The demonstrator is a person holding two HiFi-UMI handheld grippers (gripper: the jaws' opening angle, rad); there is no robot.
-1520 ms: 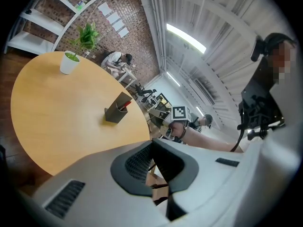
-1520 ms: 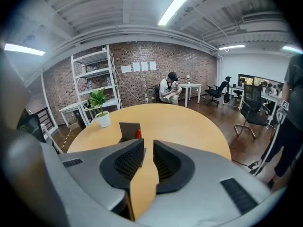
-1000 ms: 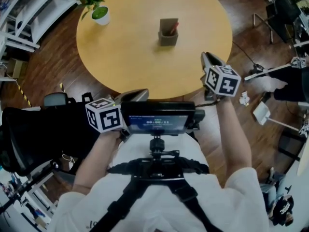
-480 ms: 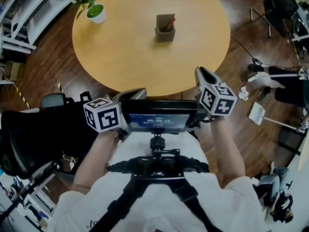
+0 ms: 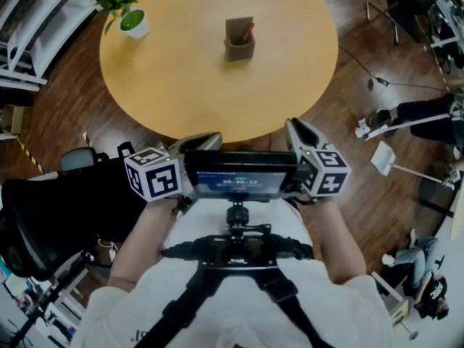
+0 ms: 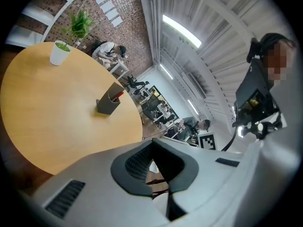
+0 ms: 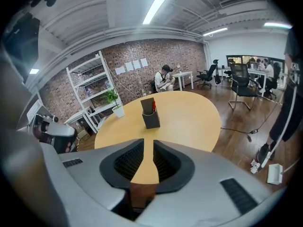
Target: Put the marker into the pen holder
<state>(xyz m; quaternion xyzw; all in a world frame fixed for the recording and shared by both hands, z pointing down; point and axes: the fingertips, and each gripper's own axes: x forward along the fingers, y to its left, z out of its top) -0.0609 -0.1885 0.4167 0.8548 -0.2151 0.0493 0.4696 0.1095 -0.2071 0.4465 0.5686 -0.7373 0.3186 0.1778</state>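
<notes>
"Toward the far edge of the desk (image 5: 203, 85), what is found?"

"The pen holder (image 5: 238, 43) stands upright, well apart from the potted plant (image 5: 133, 22) at the far left edge. The red marker (image 5: 249, 30) stands inside it and leans on its right wall. The placement appears complete."

"And the tools?"

"Both are held at the desk's near edge, close to the person's body. The left hand-held gripper (image 5: 206, 138) has its jaw tips together with nothing between them. The right hand-held gripper (image 5: 293, 127) has its jaws a narrow slit apart, and only bare desk shows through the slit."

"What do you recommend for the step in hand?"

"In my judgement it is a check and a stand-down. Keep both tools over the near edge, level and off the desk top. The right gripper view looks straight at the holder, so use it to confirm the marker is seated and not perched on the rim. Do not reach again, because a knock could tip the holder."
</notes>
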